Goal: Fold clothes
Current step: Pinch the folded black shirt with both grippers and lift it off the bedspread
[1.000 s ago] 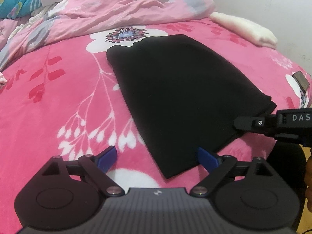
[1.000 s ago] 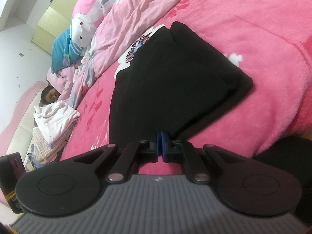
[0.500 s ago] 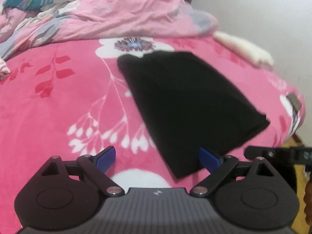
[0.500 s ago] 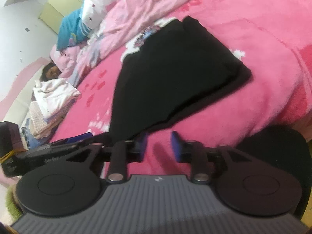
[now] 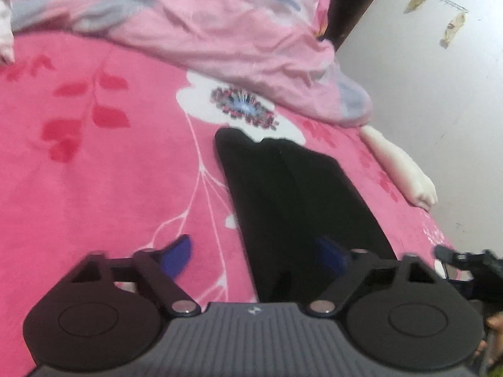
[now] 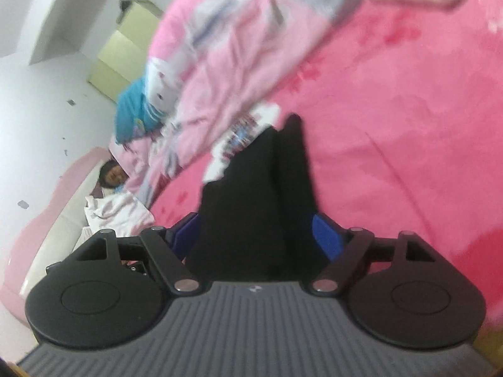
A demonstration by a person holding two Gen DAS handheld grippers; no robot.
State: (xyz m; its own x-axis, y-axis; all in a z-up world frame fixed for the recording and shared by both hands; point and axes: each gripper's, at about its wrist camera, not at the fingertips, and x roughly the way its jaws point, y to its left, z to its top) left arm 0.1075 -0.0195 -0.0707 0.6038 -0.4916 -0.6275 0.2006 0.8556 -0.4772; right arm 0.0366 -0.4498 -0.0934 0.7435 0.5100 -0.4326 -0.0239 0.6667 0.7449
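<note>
My left gripper (image 5: 254, 256) has a ribbed grey body with a small pale logo at its front edge, and two black round discs on either side. Black linkage arms with silver pivot screws carry blue pads on the fingers (image 5: 177, 256). My right gripper (image 6: 256, 235) is built the same: grey ribbed housing, black discs, silver screws, blue pads on its fingers (image 6: 327, 238)

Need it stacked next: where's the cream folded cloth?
In the left wrist view, the cream folded cloth lies at the bed's right edge by the wall, right of the black garment.
</note>
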